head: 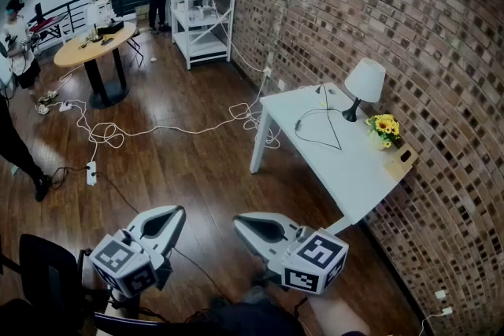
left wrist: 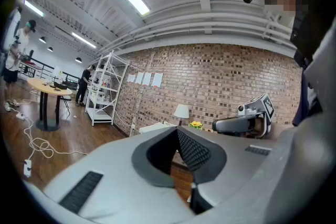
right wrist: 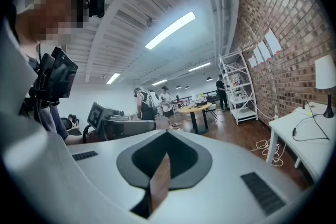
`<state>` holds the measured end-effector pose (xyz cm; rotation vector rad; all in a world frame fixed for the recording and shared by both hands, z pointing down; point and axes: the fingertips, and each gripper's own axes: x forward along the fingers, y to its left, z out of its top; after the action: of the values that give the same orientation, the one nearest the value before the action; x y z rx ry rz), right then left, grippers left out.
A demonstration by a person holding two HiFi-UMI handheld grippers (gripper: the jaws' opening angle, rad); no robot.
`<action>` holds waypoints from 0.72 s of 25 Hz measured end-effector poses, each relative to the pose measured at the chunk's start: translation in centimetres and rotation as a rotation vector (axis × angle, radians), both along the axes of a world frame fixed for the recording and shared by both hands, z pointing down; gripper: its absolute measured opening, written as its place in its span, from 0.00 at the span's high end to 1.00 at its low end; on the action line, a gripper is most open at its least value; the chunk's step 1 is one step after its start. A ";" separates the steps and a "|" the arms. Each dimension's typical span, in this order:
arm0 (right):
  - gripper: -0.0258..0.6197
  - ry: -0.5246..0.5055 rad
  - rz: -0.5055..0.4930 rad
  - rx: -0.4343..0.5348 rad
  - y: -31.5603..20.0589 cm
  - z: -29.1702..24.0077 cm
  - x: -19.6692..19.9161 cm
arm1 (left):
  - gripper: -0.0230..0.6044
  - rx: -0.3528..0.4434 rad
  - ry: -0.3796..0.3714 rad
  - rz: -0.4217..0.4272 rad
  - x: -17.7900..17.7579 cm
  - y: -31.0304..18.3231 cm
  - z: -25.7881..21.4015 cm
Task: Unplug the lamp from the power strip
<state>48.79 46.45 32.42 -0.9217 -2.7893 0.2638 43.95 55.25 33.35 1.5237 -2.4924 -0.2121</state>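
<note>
White table (head: 358,173) with lamp (head: 365,84) stands on wood floor (head: 181,161) by brick wall (head: 441,27), ahead-right of left gripper (head: 175,213) and right gripper (head: 244,224), both closed, empty; cord (head: 324,128) plug end unclear

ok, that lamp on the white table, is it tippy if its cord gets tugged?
Probably somewhat top-heavy: the lamp carries a wide shade on a thin stem over a small dark base, so a sideways pull could tip it. Its black cord lies in slack loops on the table, so it looks floppy and should give before dragging the lamp.
</note>
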 end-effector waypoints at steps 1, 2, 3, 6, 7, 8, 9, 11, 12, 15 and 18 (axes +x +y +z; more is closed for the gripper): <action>0.98 0.003 -0.004 0.008 0.0 0.1 -0.2 | 0.93 -0.006 -0.008 -0.011 -0.4 0.1 0.1; 0.98 0.006 -0.008 0.015 0.0 0.1 -0.5 | 0.93 -0.011 -0.013 -0.021 -0.8 0.2 0.3; 0.98 0.007 -0.013 0.021 0.0 0.2 -0.7 | 0.93 -0.013 -0.013 -0.030 -1.2 0.2 0.5; 0.98 0.013 -0.023 0.021 -0.5 0.8 -1.8 | 0.93 -0.012 0.007 -0.044 -2.2 -0.2 1.1; 0.98 0.019 -0.023 0.008 -1.0 1.0 -2.3 | 0.93 -0.018 0.008 -0.044 -2.6 -0.6 1.2; 0.98 0.028 -0.020 -0.011 -1.5 1.2 -2.8 | 0.93 -0.029 0.006 -0.045 -2.9 -1.0 1.3; 0.98 0.037 -0.017 -0.033 -2.1 1.4 -3.4 | 0.93 -0.043 0.004 -0.046 -3.3 -1.4 1.3; 0.98 0.050 -0.015 -0.071 -3.1 1.7 -4.7 | 0.93 -0.069 0.003 -0.051 -4.3 -2.3 1.4; 0.98 0.053 -0.018 -0.082 -3.6 1.9 -5.4 | 0.93 -0.078 0.003 -0.054 -4.9 -2.9 1.4; 0.98 0.056 -0.035 -0.102 -5.4 2.6 -7.3 | 0.93 -0.111 -0.003 -0.064 -6.7 -5.0 1.6; 0.98 0.065 -0.044 -0.137 -7.8 3.1 -9.2 | 0.93 -0.131 0.000 -0.071 -8.6 -7.7 1.6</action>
<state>39.63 38.61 35.50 -0.9852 -2.7150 0.4743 35.34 47.53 34.98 1.3851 -2.5087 -0.0579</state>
